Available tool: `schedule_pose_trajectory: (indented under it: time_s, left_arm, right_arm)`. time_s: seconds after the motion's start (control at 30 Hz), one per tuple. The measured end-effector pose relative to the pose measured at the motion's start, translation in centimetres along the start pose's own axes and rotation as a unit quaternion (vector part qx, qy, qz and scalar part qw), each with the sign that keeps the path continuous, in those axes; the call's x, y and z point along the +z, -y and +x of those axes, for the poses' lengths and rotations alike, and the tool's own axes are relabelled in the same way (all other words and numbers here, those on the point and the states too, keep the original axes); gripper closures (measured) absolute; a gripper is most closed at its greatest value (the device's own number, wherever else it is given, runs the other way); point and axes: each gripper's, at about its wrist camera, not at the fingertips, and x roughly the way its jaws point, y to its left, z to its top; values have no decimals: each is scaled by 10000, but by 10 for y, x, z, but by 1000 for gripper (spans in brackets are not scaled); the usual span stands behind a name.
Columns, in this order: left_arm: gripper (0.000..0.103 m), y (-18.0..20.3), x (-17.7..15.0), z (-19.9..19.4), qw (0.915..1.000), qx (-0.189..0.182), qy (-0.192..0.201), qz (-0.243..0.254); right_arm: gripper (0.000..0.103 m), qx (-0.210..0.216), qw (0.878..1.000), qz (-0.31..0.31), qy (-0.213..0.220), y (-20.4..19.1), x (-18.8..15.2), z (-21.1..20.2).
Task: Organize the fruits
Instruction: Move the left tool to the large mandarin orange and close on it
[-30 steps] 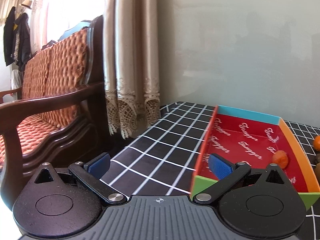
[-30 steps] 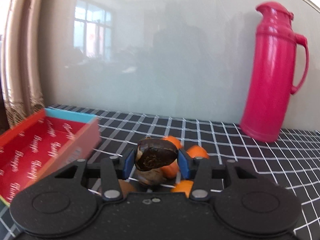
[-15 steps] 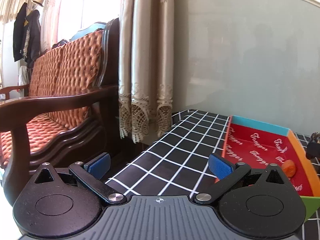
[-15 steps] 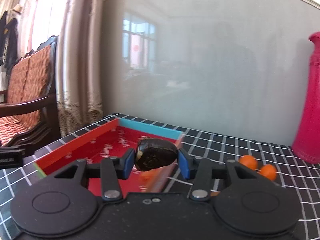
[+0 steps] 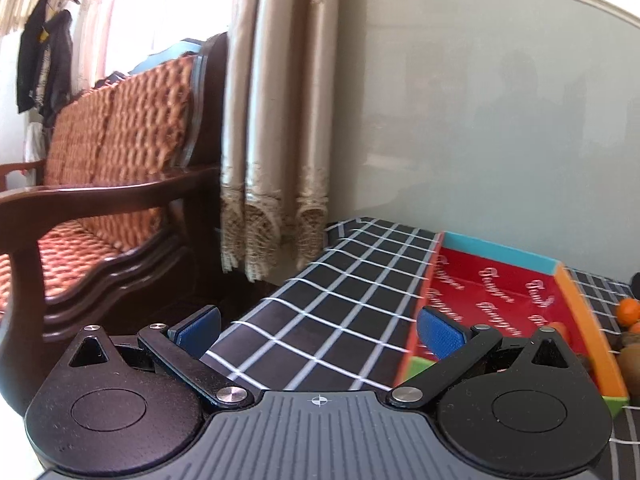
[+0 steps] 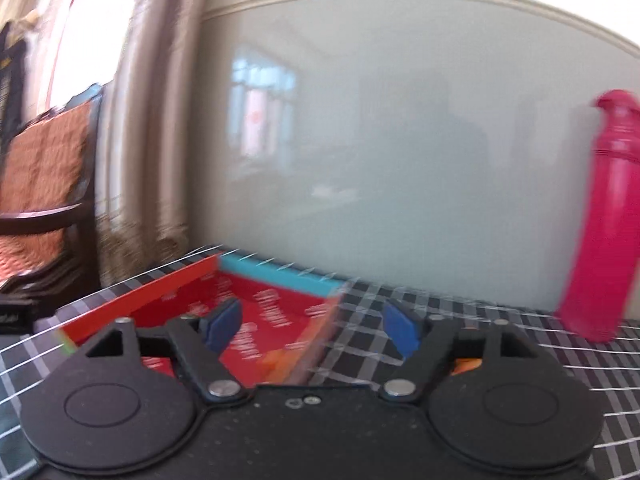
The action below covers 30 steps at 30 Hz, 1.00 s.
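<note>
A: How does the right tool (image 6: 316, 330) stand?

B: Its jaws are opening, and nothing shows between the blue pads (image 6: 224, 325). The red tray (image 6: 276, 312) lies just below and ahead of it, its right wall under the gap, with an orange fruit (image 6: 274, 362) blurred at the tool's near edge.

A: And the left tool (image 5: 318, 328)?

B: Spread wide and empty over the checked desk (image 5: 320, 300), the tray's near corner just behind its right pad. More oranges (image 5: 627, 309) and a brown fruit (image 5: 630, 356) sit past the tray's far side, to that tool's right.

A: What could go wrong?

B: The view is smeared. I'd guess a fast-moving tool could clip the tray wall and shove it, or fruit let go near that wall could roll out.
</note>
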Motion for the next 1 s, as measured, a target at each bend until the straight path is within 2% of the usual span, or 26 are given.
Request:
schedule_pose_trajectory:
  time_s: [0.13,0.23,0.37,0.77,1.0]
  left_arm:
    - [0,17,-1,-5,9998,-219,-18,-28]
    - [0,32,-2,-10,9993,-371,-6,-16]
    - [0,59,-4,-17,9984,-550,17,160]
    - [0,132,-14,-33,9900,-1259,15,629]
    - [0,159,-15,-38,9845,-1626,-50,650]
  right_arm:
    - [20,-576,9965,607,-57,58,1,-8]
    - [20,-1002,9870,1245,-200,104,-3,-13]
    - [20,-1295,9755,1738,-378,144,-12,-19]
    - [20,-1756,9725,1444,-509,180,-24,-38]
    - [20,-1901,9700,1417,-543,199,-29,-49]
